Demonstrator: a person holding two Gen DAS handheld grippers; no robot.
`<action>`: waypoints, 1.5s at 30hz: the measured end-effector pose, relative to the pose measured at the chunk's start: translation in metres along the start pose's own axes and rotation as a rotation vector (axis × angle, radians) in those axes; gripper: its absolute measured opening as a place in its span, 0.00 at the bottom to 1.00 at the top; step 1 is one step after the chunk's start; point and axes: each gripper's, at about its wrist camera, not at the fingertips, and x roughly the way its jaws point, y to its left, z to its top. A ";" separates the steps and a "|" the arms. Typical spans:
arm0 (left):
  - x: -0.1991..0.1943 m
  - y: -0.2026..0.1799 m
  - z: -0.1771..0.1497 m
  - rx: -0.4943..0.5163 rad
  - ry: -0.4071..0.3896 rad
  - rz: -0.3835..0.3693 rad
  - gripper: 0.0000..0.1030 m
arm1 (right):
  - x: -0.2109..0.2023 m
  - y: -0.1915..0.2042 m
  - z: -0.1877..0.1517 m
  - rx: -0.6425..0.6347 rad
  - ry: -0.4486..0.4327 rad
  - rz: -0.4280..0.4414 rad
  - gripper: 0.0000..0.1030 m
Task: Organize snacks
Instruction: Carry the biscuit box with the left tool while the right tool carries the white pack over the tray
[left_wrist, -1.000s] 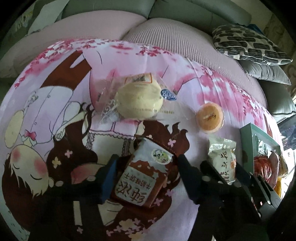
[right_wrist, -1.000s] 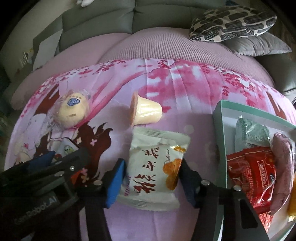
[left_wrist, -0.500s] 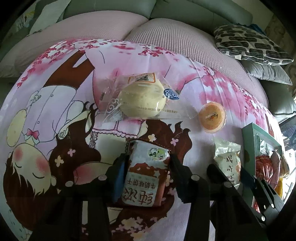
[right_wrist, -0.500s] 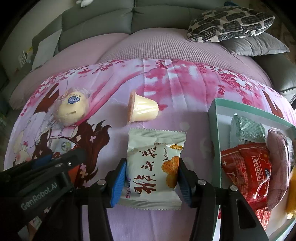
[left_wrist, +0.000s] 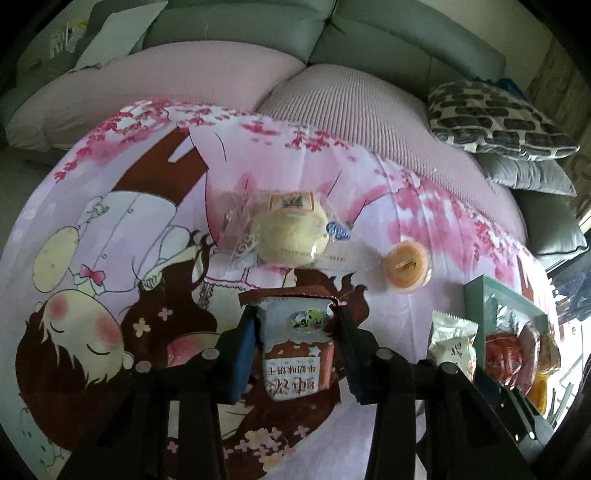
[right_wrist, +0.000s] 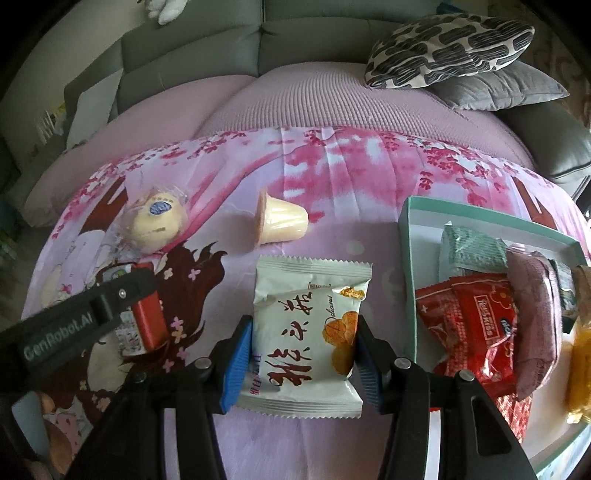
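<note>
**Snacks held in both grippers over the pink cloth**

Snacks lie on a pink cartoon cloth (left_wrist: 110, 258) spread over a grey sofa (right_wrist: 192, 48). A spotted pillow (right_wrist: 447, 48) sits on a grey cushion at the back right.

The left gripper (left_wrist: 297, 354) has the red biscuit pack (left_wrist: 295, 354) between its blue pads, and its jaws are closing on it. The right gripper (right_wrist: 301, 363) is clamped on the white cake pack (right_wrist: 306, 339). Behind them a round bun in a clear wrapper (left_wrist: 291, 236) and an orange jelly cup (left_wrist: 406, 266) rest on the cloth, the cup on its side. The green box (right_wrist: 408, 266) at the right holds a red packet (right_wrist: 476, 325), a green packet (right_wrist: 472, 247) and a purple packet (right_wrist: 535, 314).

A second ago the left jaws stood wide beside the red pack; now they are in against its sides. Both packs look a little higher off the cloth than before. The other snacks have stayed put.

The far end of the box is cut off by the edge of the picture. Something yellow (right_wrist: 580, 373) in the box is too blurry to name. The small print on the packs is hard to read.
</note>
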 end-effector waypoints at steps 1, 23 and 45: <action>-0.003 0.000 0.001 -0.001 -0.009 0.001 0.42 | -0.004 -0.001 -0.001 0.004 -0.006 0.003 0.53; -0.077 -0.023 -0.001 0.034 -0.197 -0.016 0.42 | -0.077 -0.049 -0.017 0.115 -0.124 0.005 0.53; -0.101 -0.143 -0.035 0.302 -0.187 -0.267 0.42 | -0.148 -0.225 -0.016 0.490 -0.275 -0.216 0.53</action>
